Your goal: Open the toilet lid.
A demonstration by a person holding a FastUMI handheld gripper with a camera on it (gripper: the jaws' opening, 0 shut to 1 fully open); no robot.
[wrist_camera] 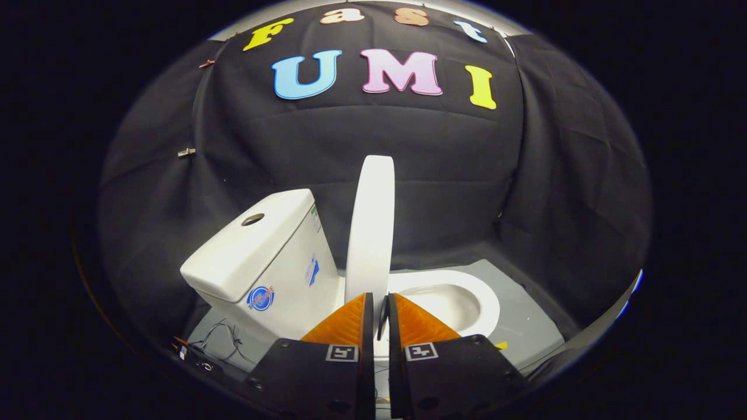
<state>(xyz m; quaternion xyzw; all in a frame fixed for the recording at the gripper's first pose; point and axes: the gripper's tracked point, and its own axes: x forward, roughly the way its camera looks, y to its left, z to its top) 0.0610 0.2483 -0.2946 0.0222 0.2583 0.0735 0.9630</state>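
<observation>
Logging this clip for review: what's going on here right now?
A hand-held gripper is working on a white ceramic toilet. The white plastic toilet lid stands raised, nearly upright, beside the white tank, leaving the bowl exposed. The fingers are nearly closed around the lid's lower edge; whether both press on it is unclear.

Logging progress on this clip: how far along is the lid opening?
Mostly done: the lid stands upright beside the tank, with the bowl exposed. In hand: the gripper, fingers nearly closed at the lid's lower edge; whether they pinch it is unclear. Left: letting go and withdrawing.
</observation>
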